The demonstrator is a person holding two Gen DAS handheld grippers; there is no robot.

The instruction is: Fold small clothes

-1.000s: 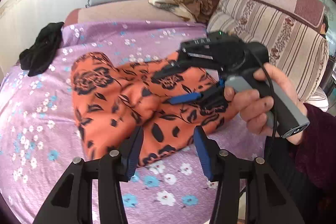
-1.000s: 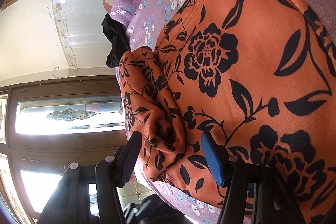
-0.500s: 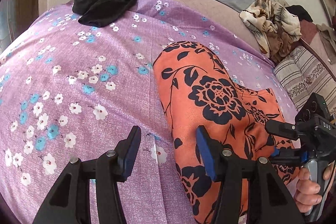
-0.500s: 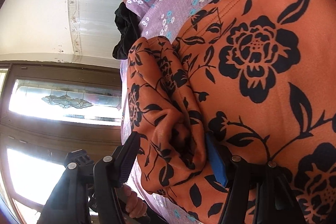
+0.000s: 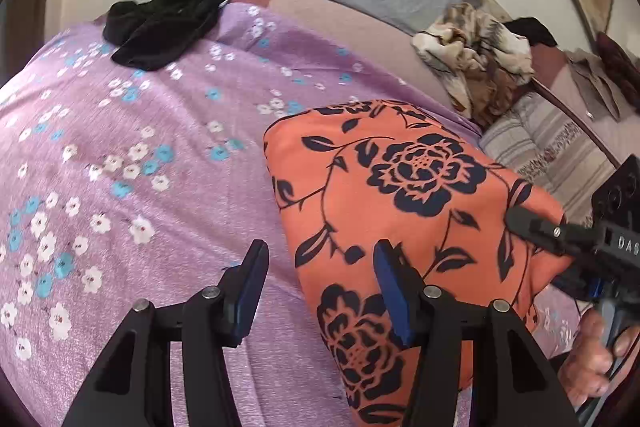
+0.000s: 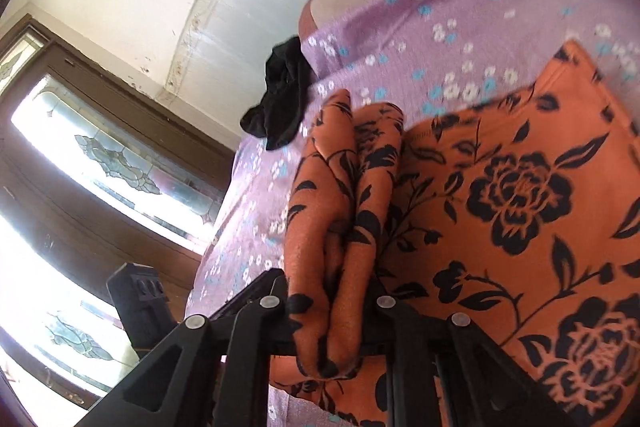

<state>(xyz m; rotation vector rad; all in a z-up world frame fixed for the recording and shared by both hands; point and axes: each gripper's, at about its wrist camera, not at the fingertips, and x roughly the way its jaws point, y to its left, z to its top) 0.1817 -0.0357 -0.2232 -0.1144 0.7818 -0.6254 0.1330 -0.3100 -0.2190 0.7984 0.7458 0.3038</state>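
Right wrist view shows the right gripper (image 6: 332, 307) with its jaws closing on a bunched edge of the orange floral garment (image 6: 500, 219); the gathered cloth stands up between them in a thick roll, so the pinch looks meant to carry that edge over the flat part for a fold. The rest of the garment lies spread on the purple flowered bedspread (image 6: 400, 39), towards the bed's near edge, with one corner pointing to the far side.

Left wrist view has the left gripper (image 5: 320, 291) hovering with jaws spread, one finger over bare bedspread and the other over the garment's left edge, pinching nothing. That placement probably readies it to pin or catch that side while the other hand folds.

A black garment (image 5: 164, 23) sits well apart at the bed's far corner, likely waiting its turn or already handled.
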